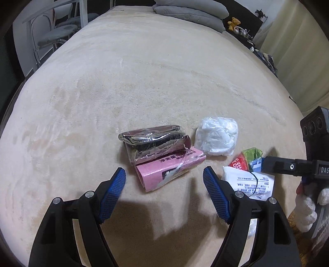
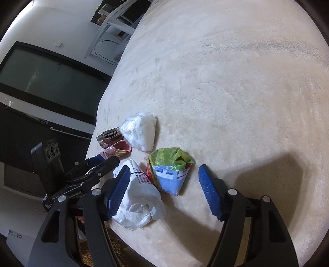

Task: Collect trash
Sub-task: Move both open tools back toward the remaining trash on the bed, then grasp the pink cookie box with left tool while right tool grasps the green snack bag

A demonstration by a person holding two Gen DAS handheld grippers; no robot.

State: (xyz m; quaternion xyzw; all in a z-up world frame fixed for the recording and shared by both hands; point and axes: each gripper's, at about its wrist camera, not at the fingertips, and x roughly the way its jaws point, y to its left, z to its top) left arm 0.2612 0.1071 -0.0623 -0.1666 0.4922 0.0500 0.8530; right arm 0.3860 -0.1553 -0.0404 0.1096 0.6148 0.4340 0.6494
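Observation:
Several pieces of trash lie on a cream blanket (image 1: pixel 144 82) near its front edge. A pink wrapper (image 1: pixel 164 170) lies under a dark clear-wrapped pack (image 1: pixel 152 141). A crumpled white plastic wad (image 1: pixel 217 136) sits to their right. A green, red and blue snack bag (image 2: pixel 170 170) and a white printed plastic bag (image 2: pixel 139 201) lie nearest the edge. My left gripper (image 1: pixel 164 174) is open and empty, just short of the pink wrapper. My right gripper (image 2: pixel 164 172) is open, its fingers on either side of the snack bag and over the white bag.
Grey pillows (image 1: pixel 191 14) lie at the bed's far end. A metal chair (image 1: pixel 55 35) stands off the left side. A dark shelf with a teddy bear (image 1: pixel 234 22) is at the far right. A dark screen (image 2: pixel 51 78) is beyond the bed's edge.

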